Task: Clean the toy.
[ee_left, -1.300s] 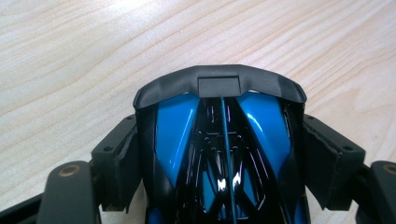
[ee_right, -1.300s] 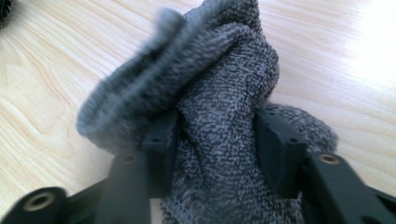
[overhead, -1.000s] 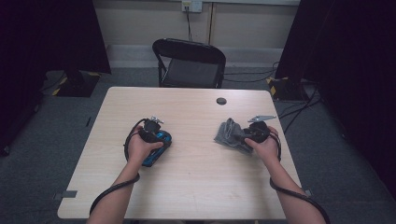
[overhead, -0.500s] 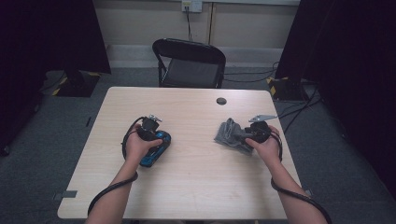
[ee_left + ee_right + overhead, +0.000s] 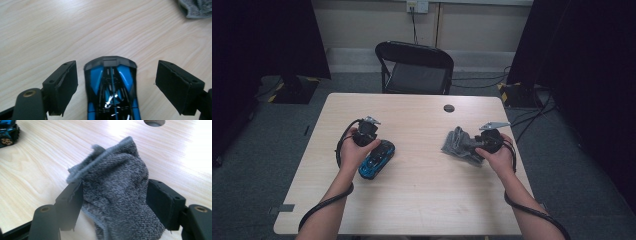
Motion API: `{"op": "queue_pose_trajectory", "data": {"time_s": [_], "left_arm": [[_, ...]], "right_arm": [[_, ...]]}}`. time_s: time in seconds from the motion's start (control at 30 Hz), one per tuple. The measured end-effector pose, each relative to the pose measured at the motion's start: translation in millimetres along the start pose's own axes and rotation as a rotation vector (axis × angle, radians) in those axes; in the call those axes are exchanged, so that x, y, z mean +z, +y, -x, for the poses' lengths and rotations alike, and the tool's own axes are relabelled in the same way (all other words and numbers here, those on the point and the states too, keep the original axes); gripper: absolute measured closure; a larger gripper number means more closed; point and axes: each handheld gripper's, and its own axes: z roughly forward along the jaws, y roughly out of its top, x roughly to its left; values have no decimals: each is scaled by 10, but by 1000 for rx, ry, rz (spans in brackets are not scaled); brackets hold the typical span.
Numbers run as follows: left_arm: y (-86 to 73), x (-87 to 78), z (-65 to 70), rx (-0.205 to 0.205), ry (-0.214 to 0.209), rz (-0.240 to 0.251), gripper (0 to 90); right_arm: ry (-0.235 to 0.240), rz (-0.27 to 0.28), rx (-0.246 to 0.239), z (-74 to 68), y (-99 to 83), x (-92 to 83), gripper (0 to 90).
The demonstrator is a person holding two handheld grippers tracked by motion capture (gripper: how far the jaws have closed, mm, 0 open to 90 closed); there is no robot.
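Observation:
A blue and black toy car (image 5: 377,159) (image 5: 111,90) lies on the wooden table (image 5: 422,200). My left gripper (image 5: 373,146) (image 5: 117,65) hovers over its end, open, with a gap on each side of the car; its jaws have just been opening. A bunched grey cloth (image 5: 457,143) (image 5: 115,177) lies right of centre. My right gripper (image 5: 470,145) (image 5: 115,185) straddles it; its jaws have just been opening, and the cloth sits loosely between them, brushing both pads (image 5: 72,202).
A round cable hole (image 5: 449,108) (image 5: 154,122) is in the table's far side, behind the cloth. A black folding chair (image 5: 414,70) stands beyond the table. The car (image 5: 7,132) and the cloth (image 5: 197,8) each appear in the other gripper's view.
The left hand has risen a little above the car and its jaws have spread off the car's sides. The right jaws have widened around the cloth; that hand has stayed in place.

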Motion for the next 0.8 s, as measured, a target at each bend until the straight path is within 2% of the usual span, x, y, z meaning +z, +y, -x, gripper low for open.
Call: {"op": "queue_pose_trajectory", "data": {"time_s": [0.23, 0.3, 0.5, 0.7, 0.73, 0.8], "left_arm": [[-74, 3, 123, 4, -54, 4, 178], [-77, 0, 137, 5, -54, 14, 177], [-86, -61, 254, 37, -81, 21, 183], [-145, -36, 314, 44, -96, 10, 183], [-160, -30, 346, 63, -101, 3, 183], [-165, -30, 388, 74, -111, 6, 183]], "right_arm": [[47, 4, -22, -151, 35, -35, 257], [49, -1, -25, -170, 40, -35, 250], [88, 1, -41, -274, 79, -31, 205], [140, 1, -71, -393, 65, -24, 176], [145, -2, -84, -418, 64, -24, 175], [148, -5, -99, -458, 66, -25, 176]]}}
